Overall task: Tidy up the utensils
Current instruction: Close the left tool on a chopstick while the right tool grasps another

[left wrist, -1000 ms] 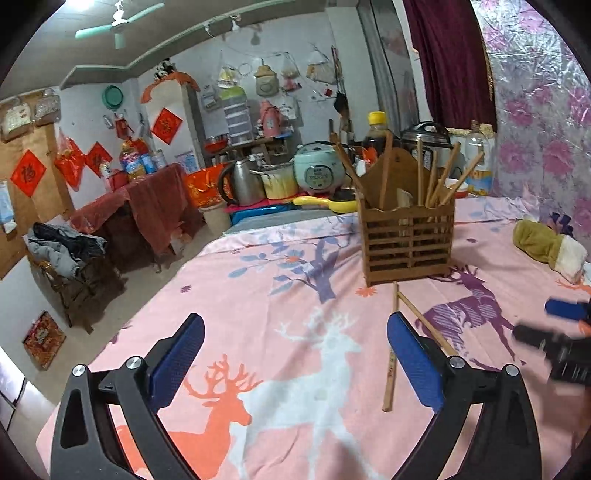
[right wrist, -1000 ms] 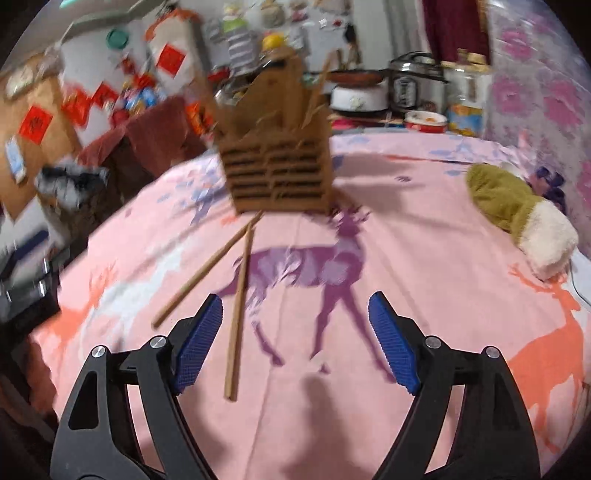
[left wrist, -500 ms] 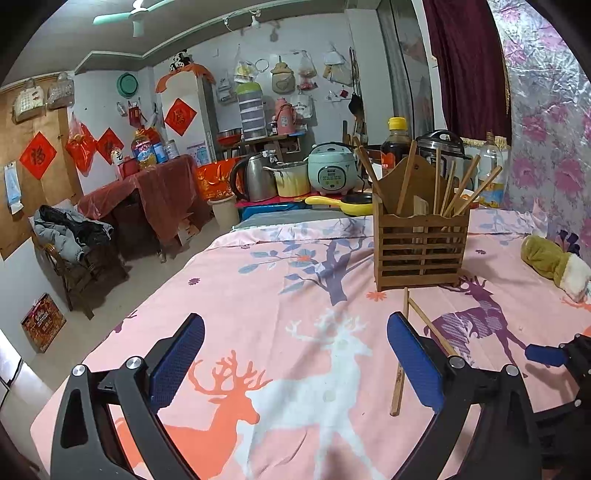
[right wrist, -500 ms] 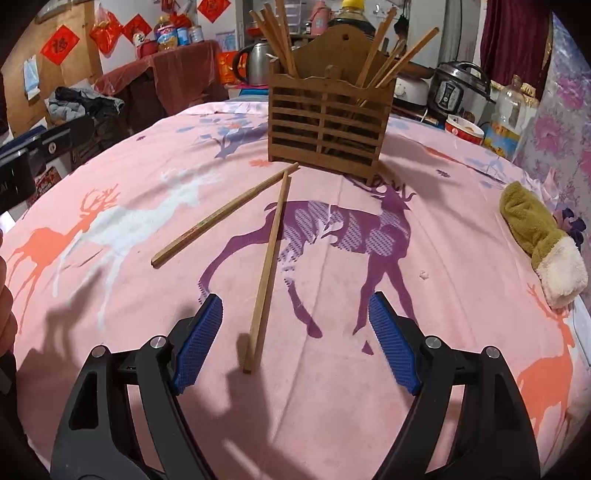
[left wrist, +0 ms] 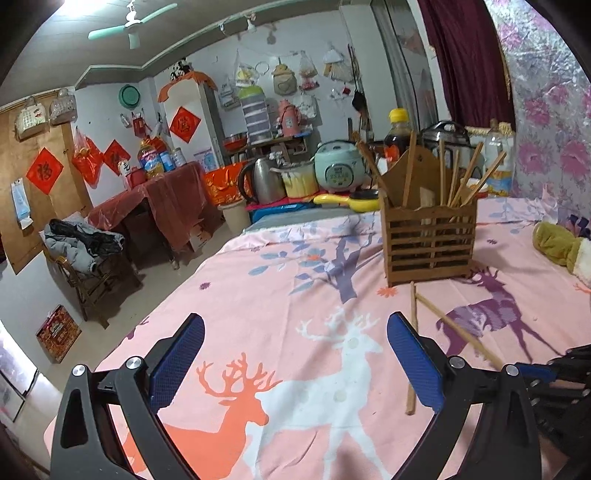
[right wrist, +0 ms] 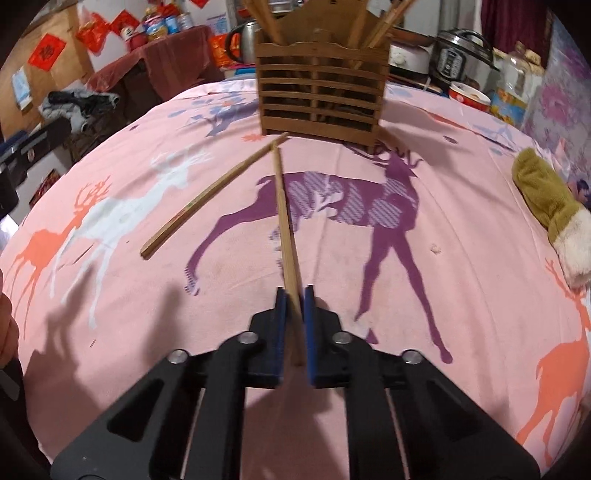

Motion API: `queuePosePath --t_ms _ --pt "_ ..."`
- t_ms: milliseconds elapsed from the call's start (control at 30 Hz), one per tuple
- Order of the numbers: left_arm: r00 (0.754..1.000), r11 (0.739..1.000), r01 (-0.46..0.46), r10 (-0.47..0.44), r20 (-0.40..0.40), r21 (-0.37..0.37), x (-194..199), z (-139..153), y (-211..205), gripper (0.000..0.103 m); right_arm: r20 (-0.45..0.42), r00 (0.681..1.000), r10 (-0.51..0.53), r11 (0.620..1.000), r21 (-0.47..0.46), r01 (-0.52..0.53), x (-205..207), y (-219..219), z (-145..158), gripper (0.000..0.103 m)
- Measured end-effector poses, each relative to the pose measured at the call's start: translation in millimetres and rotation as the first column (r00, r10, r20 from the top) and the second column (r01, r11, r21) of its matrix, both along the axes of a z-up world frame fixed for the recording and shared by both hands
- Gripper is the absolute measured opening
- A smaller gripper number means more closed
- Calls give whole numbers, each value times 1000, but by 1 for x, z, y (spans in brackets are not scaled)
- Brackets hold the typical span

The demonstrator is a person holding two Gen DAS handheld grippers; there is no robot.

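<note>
Two loose chopsticks lie on the pink deer-print cloth [right wrist: 461, 295] in front of the slatted wooden holder [right wrist: 321, 99]. The near chopstick [right wrist: 286, 236] runs from the holder's foot straight toward the camera, and the right gripper [right wrist: 293, 299] has just closed its blue pads on its near end. The other chopstick [right wrist: 207, 199] lies slanted to the left, its far tip meeting the first one's just before the holder. More chopsticks stand upright in the holder. The left gripper [left wrist: 295, 358] hovers over the cloth with its fingers wide apart and nothing between them. An olive plush mitten [right wrist: 550, 210] lies at the cloth's right edge. Behind stand a pale green rice cooker [left wrist: 338, 171] and a steel kettle [left wrist: 262, 181]. Red diamond papers [left wrist: 184, 123] with a Chinese character hang on the wall; I cannot read it reliably. A ceiling fan [left wrist: 133, 26] hangs above.
</note>
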State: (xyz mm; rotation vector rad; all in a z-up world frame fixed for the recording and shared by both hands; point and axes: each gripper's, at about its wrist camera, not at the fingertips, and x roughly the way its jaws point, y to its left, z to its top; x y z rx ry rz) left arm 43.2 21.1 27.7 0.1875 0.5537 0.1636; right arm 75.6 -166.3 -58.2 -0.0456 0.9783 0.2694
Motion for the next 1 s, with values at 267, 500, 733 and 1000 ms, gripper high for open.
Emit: queuePosePath --t_ms 267,500,733,1000 --pt "995 999 -9 11 -95 31 16 -16 -2 97 -19 1000 -19 999 28 19 3 -9 3 17" --pt "994 999 0 6 -111 53 18 -21 -6 97 6 1000 -10 1000 16 10 0 -8 4 6" --pt "971 993 113 -117 -207 -31 23 -32 -13 97 31 992 -122 991 68 120 -3 -57 14 7" --pt "891 958 239 -282 -356 -160 37 -59 -30 85 5 997 -82 996 41 82 -2 -43 8 24"
